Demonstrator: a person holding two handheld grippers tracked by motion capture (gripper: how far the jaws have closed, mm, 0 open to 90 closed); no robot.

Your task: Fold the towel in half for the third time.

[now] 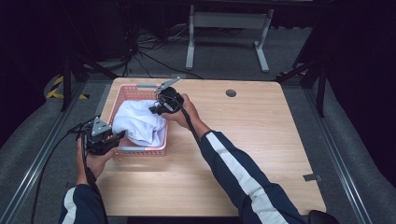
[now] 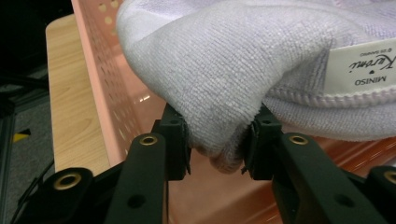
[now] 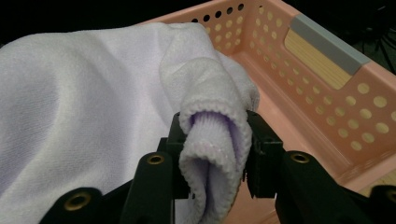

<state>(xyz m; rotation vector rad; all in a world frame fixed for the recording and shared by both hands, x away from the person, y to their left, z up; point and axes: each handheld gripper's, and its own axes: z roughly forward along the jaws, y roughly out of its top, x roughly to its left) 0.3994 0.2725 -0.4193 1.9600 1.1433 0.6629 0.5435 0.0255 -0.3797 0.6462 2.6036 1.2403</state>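
Observation:
A white towel (image 1: 137, 122) lies bunched in a pink perforated basket (image 1: 140, 151) at the table's left. My left gripper (image 1: 119, 136) is at the basket's near left corner, shut on a fold of the towel (image 2: 224, 60) that bulges down between its jaws (image 2: 217, 140). A sewn label (image 2: 362, 65) shows on the towel's hem. My right gripper (image 1: 154, 110) reaches in over the basket's far right side and is shut on a rolled edge of the towel (image 3: 70, 93), which fills the gap between its jaws (image 3: 215, 154).
The basket wall (image 3: 327, 107) has a grey handle insert (image 3: 327, 44) at its far end. The wooden table (image 1: 243, 154) stretches to the right, with a round grey cap (image 1: 231, 93) near its far edge. A desk frame (image 1: 229, 32) stands beyond.

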